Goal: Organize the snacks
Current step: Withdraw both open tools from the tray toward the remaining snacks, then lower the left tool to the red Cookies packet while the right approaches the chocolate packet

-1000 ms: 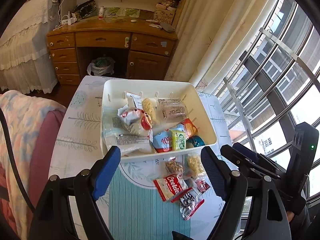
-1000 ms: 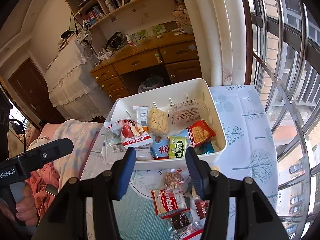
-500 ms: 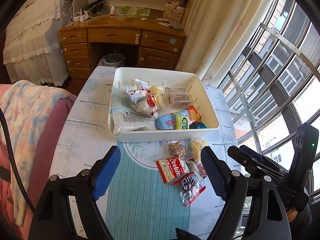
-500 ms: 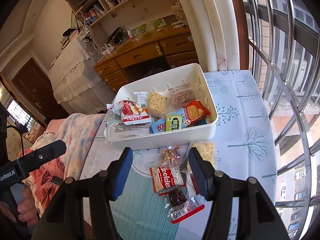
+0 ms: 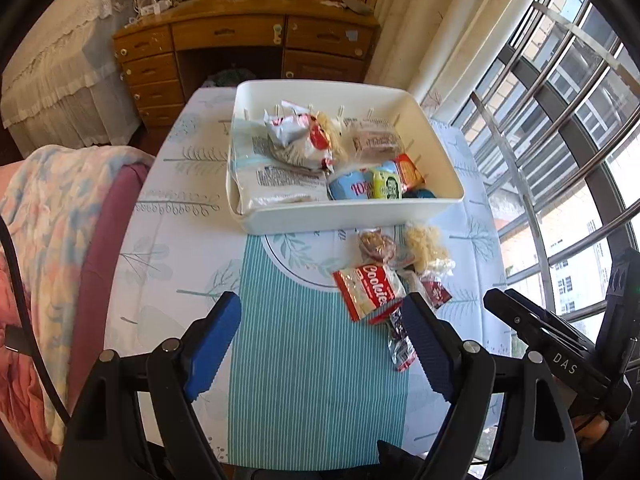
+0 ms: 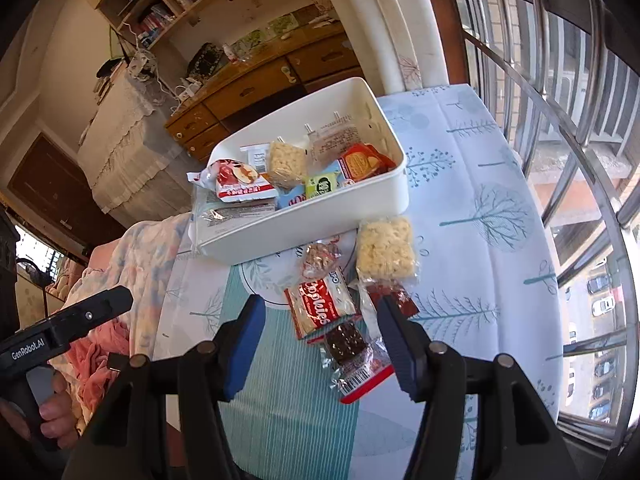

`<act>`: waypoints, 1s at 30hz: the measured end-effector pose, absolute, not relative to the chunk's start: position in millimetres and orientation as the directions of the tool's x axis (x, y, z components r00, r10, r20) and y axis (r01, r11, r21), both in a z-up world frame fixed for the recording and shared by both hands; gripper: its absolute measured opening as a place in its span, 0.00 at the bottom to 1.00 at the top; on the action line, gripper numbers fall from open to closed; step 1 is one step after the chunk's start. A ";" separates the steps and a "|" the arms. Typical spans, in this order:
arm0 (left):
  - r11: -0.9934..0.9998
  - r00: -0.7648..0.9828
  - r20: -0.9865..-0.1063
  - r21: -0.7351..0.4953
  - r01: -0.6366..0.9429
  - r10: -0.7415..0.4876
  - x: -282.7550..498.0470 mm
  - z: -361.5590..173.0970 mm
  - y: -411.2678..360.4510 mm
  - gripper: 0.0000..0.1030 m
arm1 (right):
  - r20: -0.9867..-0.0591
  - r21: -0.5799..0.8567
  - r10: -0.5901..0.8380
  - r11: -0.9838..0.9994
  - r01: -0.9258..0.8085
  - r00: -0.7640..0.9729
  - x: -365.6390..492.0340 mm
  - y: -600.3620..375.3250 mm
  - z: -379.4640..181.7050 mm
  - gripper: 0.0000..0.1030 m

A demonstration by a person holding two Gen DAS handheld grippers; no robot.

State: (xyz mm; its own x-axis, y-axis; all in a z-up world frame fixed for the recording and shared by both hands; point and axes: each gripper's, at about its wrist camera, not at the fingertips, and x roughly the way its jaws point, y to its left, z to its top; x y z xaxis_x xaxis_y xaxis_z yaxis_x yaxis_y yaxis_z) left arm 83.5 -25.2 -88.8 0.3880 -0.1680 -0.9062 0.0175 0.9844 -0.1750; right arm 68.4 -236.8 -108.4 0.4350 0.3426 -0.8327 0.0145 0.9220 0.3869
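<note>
A white bin (image 5: 352,212) (image 6: 304,232) on the table holds several snack packets. In front of it lie loose snacks: a red-and-white Cookies packet (image 5: 370,290) (image 6: 320,308), a nut bar (image 5: 376,245) (image 6: 320,258), a pale puffed-rice cake (image 5: 426,242) (image 6: 386,250), a dark brownie packet (image 6: 346,344) and a small red packet (image 6: 394,298). My left gripper (image 5: 326,346) is open and empty, above the teal mat. My right gripper (image 6: 320,346) is open and empty, with the Cookies and brownie packets seen between its fingers.
The table has a tree-print cloth (image 6: 492,208) with a teal striped mat (image 5: 312,360). A blanket-covered seat (image 5: 48,220) is at the left. A barred window (image 6: 580,120) runs along the right edge. A wooden desk (image 5: 248,44) stands beyond.
Both grippers have drawn back from the bin toward the near side of the table, so the loose snacks now lie closer to the fingers. Both stayed open.
</note>
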 end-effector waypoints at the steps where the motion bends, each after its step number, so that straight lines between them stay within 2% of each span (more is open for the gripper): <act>1: 0.984 0.373 -0.912 -0.176 0.023 -0.172 85.3 -92.4 -24.7 0.79 | -0.839 0.382 0.333 0.923 0.031 0.431 66.6 -237.7 -111.4 0.57; 13: 0.967 0.245 -0.942 -0.190 0.170 -0.228 111.8 -123.5 -11.3 0.79 | -0.886 0.337 0.214 0.907 0.254 0.411 48.2 -236.4 -133.7 0.57; 16: 0.957 0.208 -0.949 -0.189 0.222 -0.236 119.0 -130.7 -8.6 0.84 | -0.894 0.323 0.181 0.894 0.309 0.410 44.8 -232.1 -137.3 0.57; 21: 0.926 0.163 -0.950 -0.204 0.317 -0.265 128.4 -138.9 -6.3 0.84 | -0.905 0.306 0.136 0.866 0.396 0.403 36.7 -221.5 -144.7 0.57; 30: 0.877 0.093 -0.956 -0.214 0.429 -0.279 144.3 -165.9 -9.5 0.85 | -0.924 0.292 0.104 0.813 0.503 0.369 19.6 -202.6 -162.5 0.57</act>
